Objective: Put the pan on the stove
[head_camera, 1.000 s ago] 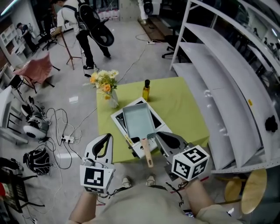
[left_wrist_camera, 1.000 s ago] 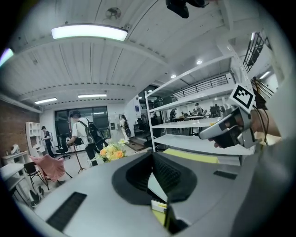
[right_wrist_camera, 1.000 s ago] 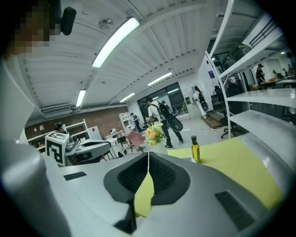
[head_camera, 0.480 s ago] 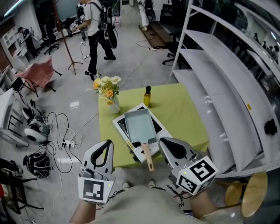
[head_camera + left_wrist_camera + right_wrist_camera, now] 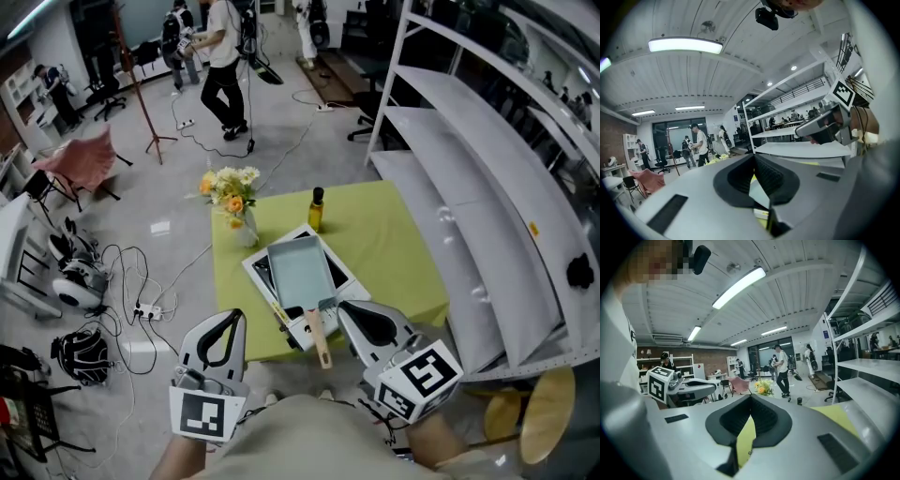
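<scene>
A rectangular teal pan (image 5: 298, 272) rests on the white-edged stove (image 5: 251, 266) on the green table (image 5: 394, 239). Its wooden handle (image 5: 318, 340) sticks out over the table's near edge toward me. My left gripper (image 5: 232, 316) hangs left of the handle, off the table, shut and empty. To the right of the handle my right gripper (image 5: 344, 307) is shut with nothing in it, clear of the handle. The left gripper view looks along closed jaws (image 5: 755, 161) at the right gripper (image 5: 825, 129). In the right gripper view, the closed jaws (image 5: 750, 401) point over the table.
A yellow oil bottle (image 5: 316, 208) and a vase of flowers (image 5: 232, 192) stand at the table's far edge. White shelving (image 5: 469, 178) runs along the right side. Cables (image 5: 141, 300) and gear lie on the floor at left. People (image 5: 225, 66) walk at the back.
Both grippers have risen slightly, the right one has rolled, its marker cube now tilted. The pan stays on the stove. A person at the back walked right.
</scene>
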The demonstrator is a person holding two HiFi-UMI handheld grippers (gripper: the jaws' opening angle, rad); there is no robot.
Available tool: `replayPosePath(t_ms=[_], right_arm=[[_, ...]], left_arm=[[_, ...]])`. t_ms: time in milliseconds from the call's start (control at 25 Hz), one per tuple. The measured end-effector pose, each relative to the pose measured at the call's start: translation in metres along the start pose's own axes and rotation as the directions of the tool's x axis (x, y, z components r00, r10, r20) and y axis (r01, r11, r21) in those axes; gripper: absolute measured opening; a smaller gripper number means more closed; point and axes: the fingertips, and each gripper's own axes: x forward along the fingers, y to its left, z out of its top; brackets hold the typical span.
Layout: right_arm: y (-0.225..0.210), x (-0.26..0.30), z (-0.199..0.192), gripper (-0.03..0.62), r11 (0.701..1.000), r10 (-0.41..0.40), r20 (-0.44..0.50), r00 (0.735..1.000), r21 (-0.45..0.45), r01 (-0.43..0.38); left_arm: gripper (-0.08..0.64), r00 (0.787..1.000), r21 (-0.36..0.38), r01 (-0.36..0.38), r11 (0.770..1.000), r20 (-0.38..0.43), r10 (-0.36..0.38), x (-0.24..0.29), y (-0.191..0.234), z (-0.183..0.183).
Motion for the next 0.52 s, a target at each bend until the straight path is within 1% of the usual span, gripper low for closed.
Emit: replayPosePath(t_ms=[120, 320, 520], right_arm=[[-0.0008, 0.0026, -0.0055, 0.006, 1.0, -0.009, -0.008, 1.0, -0.004, 0.009], [-0.0068, 0.0022, -0.004, 0.006, 1.0, -0.025, 0.001, 1.0, 0.017, 0.025], [-0.01, 0.0034, 0.0006, 0.006, 0.999, -0.041, 0.013, 0.999, 0.0, 0.041]], left_arm=[[0.006, 1.0, -0.011, 0.0, 1.0, 0.0, 0.0, 0.0007, -0.0011, -0.0026], [0.006, 1.0, -0.015, -0.001, 1.0, -0.006, 0.001, 0.0002, 0.0006, -0.005], [0.006, 1.0, -0.022, -0.005, 1.0, -0.012, 0.004, 0.0011, 0.006, -0.0095]])
